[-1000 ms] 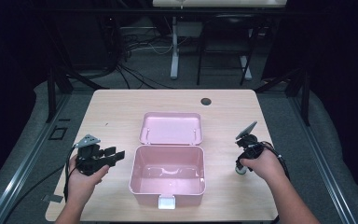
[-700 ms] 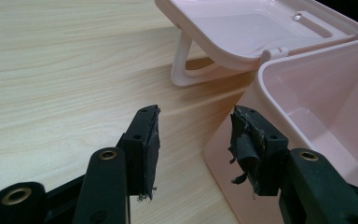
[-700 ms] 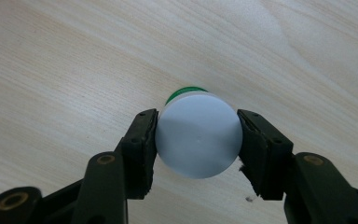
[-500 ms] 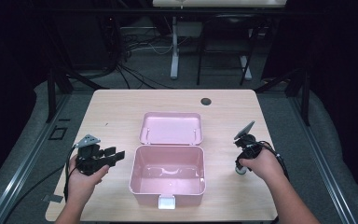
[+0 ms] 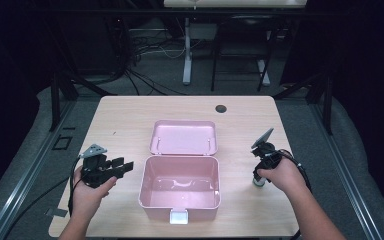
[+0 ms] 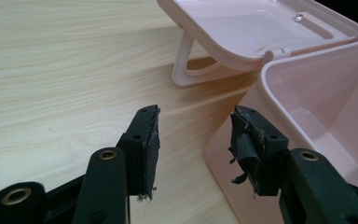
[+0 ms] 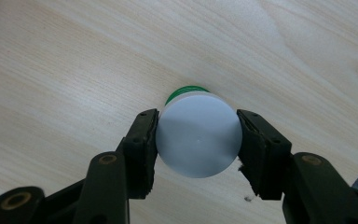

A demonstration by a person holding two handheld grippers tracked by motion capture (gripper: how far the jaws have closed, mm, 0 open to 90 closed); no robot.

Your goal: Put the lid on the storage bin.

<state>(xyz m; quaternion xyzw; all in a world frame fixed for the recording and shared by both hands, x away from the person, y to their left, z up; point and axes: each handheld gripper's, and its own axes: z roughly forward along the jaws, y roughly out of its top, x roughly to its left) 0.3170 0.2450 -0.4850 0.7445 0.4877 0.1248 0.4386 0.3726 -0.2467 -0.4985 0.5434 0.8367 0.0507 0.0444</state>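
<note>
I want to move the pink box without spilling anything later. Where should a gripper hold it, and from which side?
Probably the left side wall of the pink box, near its rim, approached from the left, where the left gripper is with open jaws. The lid lies folded back behind, blocking the rear; the latch tab sticks out in front. The wall is thin enough to pinch over its rim.

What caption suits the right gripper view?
Right gripper clasps a white-capped container standing on the wooden table.

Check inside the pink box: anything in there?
The pink box stands open with its lid folded back; the floor that shows is bare and glossy. From the high view the near wall hides a strip of floor just behind it.
</note>
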